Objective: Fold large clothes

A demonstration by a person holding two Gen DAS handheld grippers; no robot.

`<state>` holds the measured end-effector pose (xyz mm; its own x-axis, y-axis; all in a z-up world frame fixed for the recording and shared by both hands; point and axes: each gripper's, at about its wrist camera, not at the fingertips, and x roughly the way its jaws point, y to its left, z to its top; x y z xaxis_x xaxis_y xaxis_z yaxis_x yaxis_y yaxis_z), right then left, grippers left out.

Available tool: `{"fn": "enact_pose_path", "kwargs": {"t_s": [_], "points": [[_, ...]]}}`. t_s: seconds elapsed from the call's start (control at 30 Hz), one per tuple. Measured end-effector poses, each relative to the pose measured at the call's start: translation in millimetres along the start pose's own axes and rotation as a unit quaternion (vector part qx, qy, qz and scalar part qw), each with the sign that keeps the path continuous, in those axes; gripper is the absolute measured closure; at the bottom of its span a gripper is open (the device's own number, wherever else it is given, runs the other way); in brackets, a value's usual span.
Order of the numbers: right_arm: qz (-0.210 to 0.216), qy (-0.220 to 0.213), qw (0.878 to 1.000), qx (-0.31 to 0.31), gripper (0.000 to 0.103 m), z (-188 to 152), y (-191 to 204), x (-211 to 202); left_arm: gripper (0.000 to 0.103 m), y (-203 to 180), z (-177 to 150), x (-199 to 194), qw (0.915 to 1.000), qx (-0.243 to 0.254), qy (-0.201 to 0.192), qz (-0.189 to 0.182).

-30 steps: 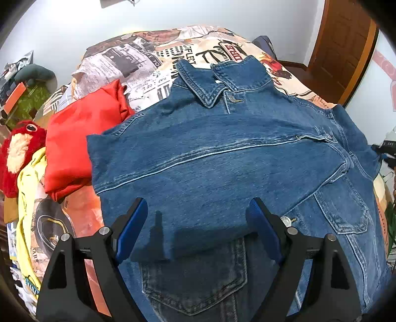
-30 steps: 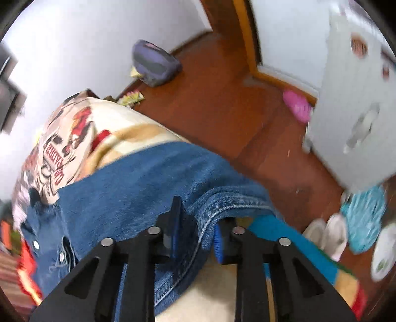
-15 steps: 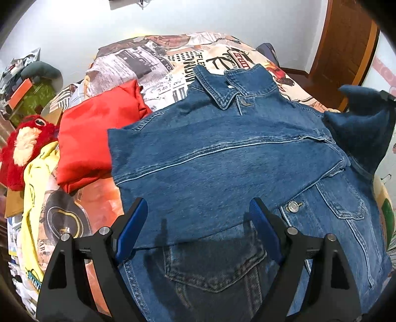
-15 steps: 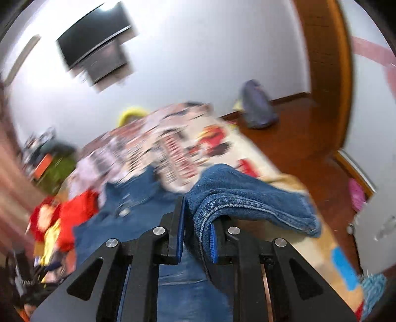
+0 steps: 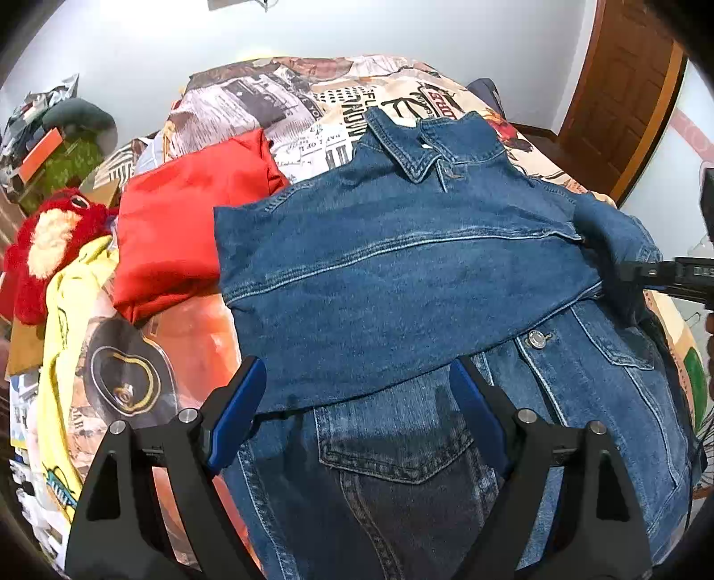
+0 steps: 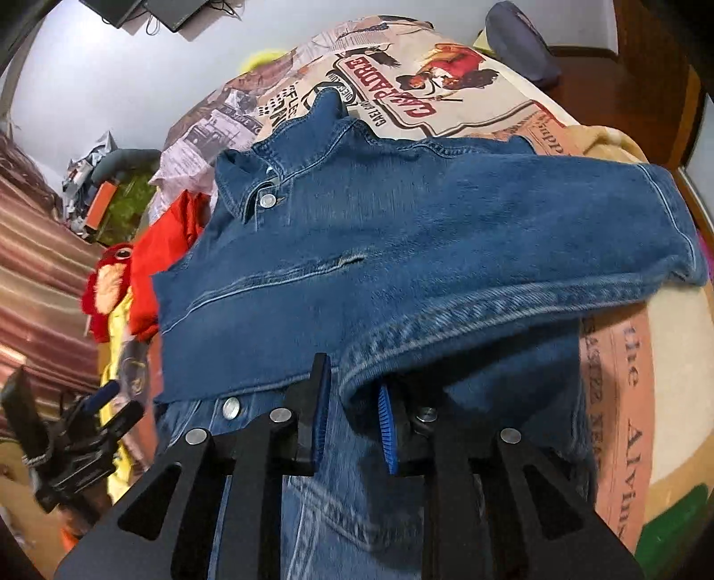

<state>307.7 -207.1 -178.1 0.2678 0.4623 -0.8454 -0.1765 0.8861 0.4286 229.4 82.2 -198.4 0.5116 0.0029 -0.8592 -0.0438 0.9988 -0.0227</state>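
Observation:
A blue denim jacket [image 5: 401, 285] lies collar-away on the printed bedspread [image 5: 276, 107], with one sleeve folded across its chest. My left gripper [image 5: 357, 401] is open and empty, hovering over the jacket's lower front. My right gripper [image 6: 352, 410] is shut on the edge of the other sleeve [image 6: 513, 250] and holds it over the jacket body [image 6: 276, 285]. The right gripper also shows in the left wrist view [image 5: 633, 272] at the jacket's right side. The left gripper shows in the right wrist view [image 6: 102, 397] at the lower left.
A folded red garment [image 5: 187, 223] lies left of the jacket, beside a yellow garment [image 5: 67, 321] and a red plush toy [image 5: 49, 241]. A wooden door [image 5: 624, 80] stands at the right. A grey bag [image 6: 522, 40] lies on the floor past the bed.
My right gripper has carried the sleeve from off the bed's right edge up and in over the jacket. My left gripper has pulled back a little, open.

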Motion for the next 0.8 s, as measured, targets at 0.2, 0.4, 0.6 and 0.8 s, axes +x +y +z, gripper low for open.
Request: {"fn": "enact_pose_path", "kwargs": {"t_s": [0.2, 0.4, 0.6, 0.8], "points": [[-0.013, -0.042, 0.999, -0.003, 0.059, -2.8, -12.5, -39.8, 0.019, -3.6, 0.2, 5.6, 0.9999, -0.006, 0.004, -0.008], [-0.039, -0.087, 0.992, 0.083, 0.048, 6.3, -60.9, -59.6, 0.019, -11.9, 3.0, 9.5, 0.9999, -0.003, 0.006, -0.014], [-0.033, -0.086, 0.979, 0.179, 0.048, 12.6, -111.8, -41.5, 0.019, -15.1, 5.2, 14.2, 0.9998, -0.002, 0.009, -0.015], [-0.018, -0.093, 0.968, 0.231, 0.048, 19.2, -136.2, -18.5, 0.019, -11.5, 6.6, 23.6, 0.9997, -0.011, 0.019, -0.015]]}}
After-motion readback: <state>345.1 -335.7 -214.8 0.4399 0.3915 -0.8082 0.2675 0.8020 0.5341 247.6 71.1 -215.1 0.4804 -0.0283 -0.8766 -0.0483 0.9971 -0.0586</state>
